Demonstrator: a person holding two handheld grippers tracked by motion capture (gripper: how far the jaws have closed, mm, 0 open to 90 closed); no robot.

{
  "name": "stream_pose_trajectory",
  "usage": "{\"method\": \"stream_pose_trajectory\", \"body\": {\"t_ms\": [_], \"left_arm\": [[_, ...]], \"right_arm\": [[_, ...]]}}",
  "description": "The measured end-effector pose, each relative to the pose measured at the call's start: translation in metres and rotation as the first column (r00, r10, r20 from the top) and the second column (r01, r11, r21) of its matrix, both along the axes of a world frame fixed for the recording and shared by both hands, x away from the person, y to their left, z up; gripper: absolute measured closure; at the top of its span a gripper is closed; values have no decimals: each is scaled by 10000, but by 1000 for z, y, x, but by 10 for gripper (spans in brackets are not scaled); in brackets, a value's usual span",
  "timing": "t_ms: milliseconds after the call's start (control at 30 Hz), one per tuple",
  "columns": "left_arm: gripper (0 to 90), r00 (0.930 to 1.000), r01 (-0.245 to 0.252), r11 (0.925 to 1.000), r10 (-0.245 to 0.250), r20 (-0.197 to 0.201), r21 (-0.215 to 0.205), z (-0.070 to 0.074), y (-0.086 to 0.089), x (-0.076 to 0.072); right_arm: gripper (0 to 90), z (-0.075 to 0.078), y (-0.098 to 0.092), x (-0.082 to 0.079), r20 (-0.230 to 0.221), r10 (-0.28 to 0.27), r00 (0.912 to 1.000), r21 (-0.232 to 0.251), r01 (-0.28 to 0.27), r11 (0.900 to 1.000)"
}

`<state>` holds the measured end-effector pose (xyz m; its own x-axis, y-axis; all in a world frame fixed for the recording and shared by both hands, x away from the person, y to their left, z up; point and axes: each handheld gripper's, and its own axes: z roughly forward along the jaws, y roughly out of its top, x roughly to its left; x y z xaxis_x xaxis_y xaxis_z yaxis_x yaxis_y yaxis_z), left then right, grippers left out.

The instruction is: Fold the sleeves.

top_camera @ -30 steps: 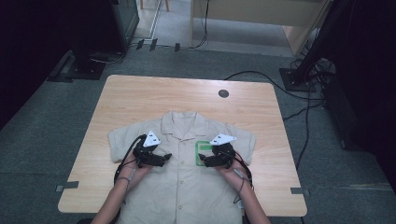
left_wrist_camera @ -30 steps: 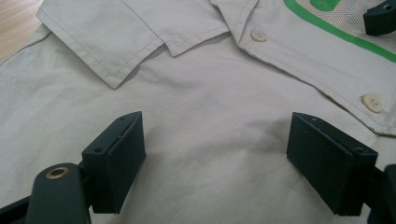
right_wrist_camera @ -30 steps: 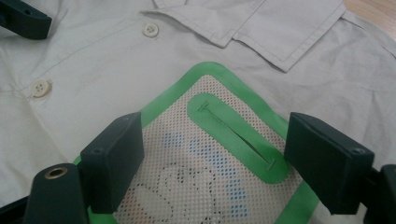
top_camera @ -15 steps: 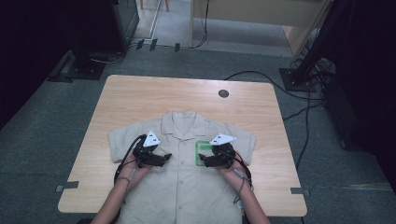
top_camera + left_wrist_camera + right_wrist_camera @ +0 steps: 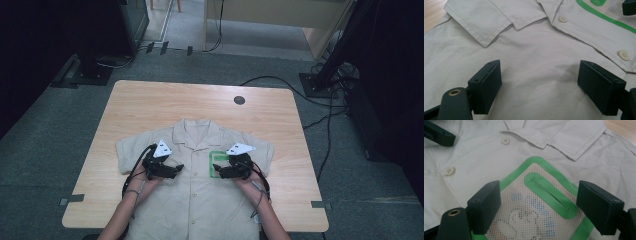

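Note:
A beige short-sleeved shirt (image 5: 200, 195) lies flat and buttoned on the wooden table (image 5: 150, 107), collar toward the far side. A green-edged white mesh pocket (image 5: 216, 161) sits on its chest. My left gripper (image 5: 177, 169) hovers open just above the shirt's left chest panel (image 5: 536, 72), below the collar flap (image 5: 496, 22) and beside two buttons (image 5: 623, 55). My right gripper (image 5: 216, 170) is open over the mesh pocket (image 5: 536, 207), its jaws on either side of the green slit (image 5: 549, 193). Nothing is held by either.
A small dark round grommet (image 5: 239, 100) is set in the table near the far edge. Cables (image 5: 280, 82) and stand bases (image 5: 320, 85) lie on the grey floor beyond the table. Tape marks (image 5: 72, 201) sit at the front corners.

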<state>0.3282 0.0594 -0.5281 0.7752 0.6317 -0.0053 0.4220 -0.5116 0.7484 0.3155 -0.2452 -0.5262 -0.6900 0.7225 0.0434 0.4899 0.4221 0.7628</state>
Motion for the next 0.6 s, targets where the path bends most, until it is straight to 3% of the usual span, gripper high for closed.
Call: {"method": "stream_pose_trajectory", "body": {"t_ms": [233,300,600], "left_arm": [[194,10000,0,10000,0,0,0,0,0,0],[194,10000,0,10000,0,-1,-1,0,0,0],[195,10000,4,10000,-4,0,5,0,0,0]], "right_arm": [[194,1,-2,-1,129,20,9999,72,-21,10000],[198,1,-2,-2,364,-66,9993,-99,70,9999],[198,2,-12,1,318,-67,9995,214,60,9998]]}}
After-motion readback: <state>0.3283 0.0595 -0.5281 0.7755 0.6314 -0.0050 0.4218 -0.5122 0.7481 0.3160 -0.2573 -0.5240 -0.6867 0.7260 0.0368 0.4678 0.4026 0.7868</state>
